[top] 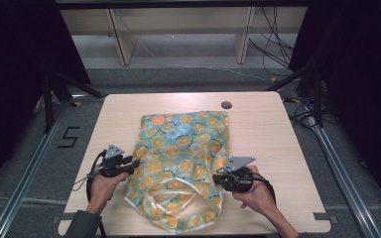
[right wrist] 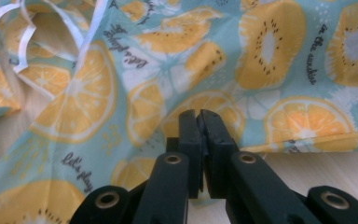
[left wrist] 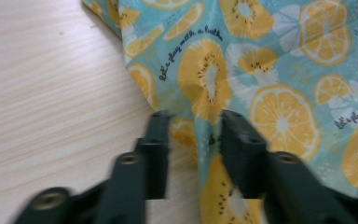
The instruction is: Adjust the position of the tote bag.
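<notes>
My left gripper gapes astride the thin citrus-print bag's edge; right gripper pinches its hem, bare wooden table beyond.

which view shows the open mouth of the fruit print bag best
The high view: the bag lies whole on the table, its mouth gaping toward the person between both grippers. The right gripper view catches part of the opening and its white trim at upper left. The left gripper view gives just the bag's printed side edge.
</notes>
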Demonstrator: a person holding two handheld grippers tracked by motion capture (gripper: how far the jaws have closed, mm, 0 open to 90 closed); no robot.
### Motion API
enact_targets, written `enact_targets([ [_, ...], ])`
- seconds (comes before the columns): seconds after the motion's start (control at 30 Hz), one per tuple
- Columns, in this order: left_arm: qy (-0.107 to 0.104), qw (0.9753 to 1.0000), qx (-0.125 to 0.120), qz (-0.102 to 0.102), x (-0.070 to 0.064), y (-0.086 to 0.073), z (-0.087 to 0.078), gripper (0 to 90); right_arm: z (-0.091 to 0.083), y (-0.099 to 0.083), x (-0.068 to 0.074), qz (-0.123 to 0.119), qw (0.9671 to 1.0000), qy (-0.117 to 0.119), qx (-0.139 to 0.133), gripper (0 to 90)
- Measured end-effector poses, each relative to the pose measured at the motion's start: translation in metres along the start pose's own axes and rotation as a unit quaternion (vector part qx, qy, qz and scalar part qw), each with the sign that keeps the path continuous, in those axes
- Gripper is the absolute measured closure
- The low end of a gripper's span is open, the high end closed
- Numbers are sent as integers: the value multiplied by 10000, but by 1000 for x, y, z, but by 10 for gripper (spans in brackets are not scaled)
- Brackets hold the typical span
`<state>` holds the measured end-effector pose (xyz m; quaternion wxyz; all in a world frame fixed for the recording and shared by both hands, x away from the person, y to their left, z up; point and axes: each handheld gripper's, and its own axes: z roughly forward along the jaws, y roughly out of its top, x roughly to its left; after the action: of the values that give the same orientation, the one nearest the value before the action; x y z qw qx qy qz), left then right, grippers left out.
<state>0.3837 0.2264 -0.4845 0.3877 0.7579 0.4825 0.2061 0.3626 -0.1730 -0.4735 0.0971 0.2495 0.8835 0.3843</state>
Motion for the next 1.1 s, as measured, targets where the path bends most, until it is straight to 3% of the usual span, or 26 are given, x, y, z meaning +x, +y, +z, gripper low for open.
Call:
enact_targets([
  [0.03, -94, 9997, -206, 68, -11, 1, -13, 447, -4, -2, -3, 42, 10000, -54, -12, 883],
  [0.07, -94, 9997, -206, 68, -11, 1, -13, 440, -5, -3, -4, 46, 10000, -80, -28, 883],
  [0.1, -505, 9980, -385, 50, -28, 2, -27, 425, -6, -4, -5, 74, 9999, -84, -30, 882],
  [0.17, -962, 9946, -328, 216, -48, 3, -35, 393, -8, -5, -7, 110, 9998, -128, -103, 882],
  [0.2, -962, 9946, -328, 216, -48, 3, -35, 373, -10, -5, -7, 134, 9998, -101, -54, 882],
  [0.23, -1214, 9911, -47, 548, -65, 0, -38, 350, -10, -6, -6, 155, 9998, -88, -97, 881],
  [0.27, -1276, 9894, 48, 693, -72, -2, -37, 334, -10, -6, -7, 145, 9998, -80, -83, 879],
  [0.3, -1276, 9894, 48, 693, -72, -2, -37, 321, -11, -6, -6, 137, 9998, -87, -83, 873],
  [0.33, -1300, 9856, 299, 1037, -80, -8, -34, 318, -12, -6, -6, 92, 9998, -136, -120, 865],
  [0.37, -1315, 9840, 402, 1129, -81, -10, -31, 311, -13, -7, -6, 135, 9997, -134, -124, 855],
  [0.4, -1315, 9840, 402, 1129, -81, -10, -31, 309, -13, -7, -6, 135, 9997, -134, -124, 855],
  [0.43, -1286, 9832, 565, 1165, -82, -14, -24, 321, -15, -7, -6, 182, 9997, -111, -118, 805],
  [0.47, -1296, 9836, 568, 1122, -84, -16, -20, 359, -15, -7, -6, 255, 9995, -67, -150, 790],
  [0.5, -1333, 9810, 585, 1285, -84, -18, -17, 444, -16, -7, -6, 188, 9995, -108, -212, 774],
  [0.53, -1333, 9810, 585, 1285, -84, -18, -17, 501, -18, -6, -5, 213, 9995, -101, -193, 751],
  [0.57, -1291, 9770, 555, 1605, -84, -19, -13, 610, -19, -5, -4, 246, 9993, -70, -275, 724],
  [0.63, -1233, 9765, 508, 1694, -85, -19, -11, 758, -20, -5, -3, 249, 9991, -77, -324, 701],
  [0.67, -1189, 9754, 532, 1777, -83, -18, -8, 758, -22, -3, -1, 313, 9990, -59, -304, 675],
  [0.7, -1215, 9768, 420, 1714, -82, -16, -7, 861, -25, -1, 4, 292, 9990, -53, -334, 638],
  [0.73, -1264, 9749, 404, 1785, -81, -14, -8, 874, -26, 0, 5, 284, 9991, -21, -329, 625],
  [0.9, -1175, 9772, 217, 1755, -77, -4, -11, 888, -25, 5, 16, 191, 9987, 265, -387, 586],
  [0.97, -1251, 9772, 223, 1701, -75, -1, -10, 887, -23, 6, 21, 166, 9983, 383, -405, 576],
  [1.0, -1265, 9799, 133, 1538, -71, 3, -10, 888, -24, 7, 24, 182, 9982, 436, -357, 573],
  [1.1, -1217, 9815, 71, 1475, -67, 10, -8, 889, -21, 10, 32, 141, 9975, 593, -357, 564],
])
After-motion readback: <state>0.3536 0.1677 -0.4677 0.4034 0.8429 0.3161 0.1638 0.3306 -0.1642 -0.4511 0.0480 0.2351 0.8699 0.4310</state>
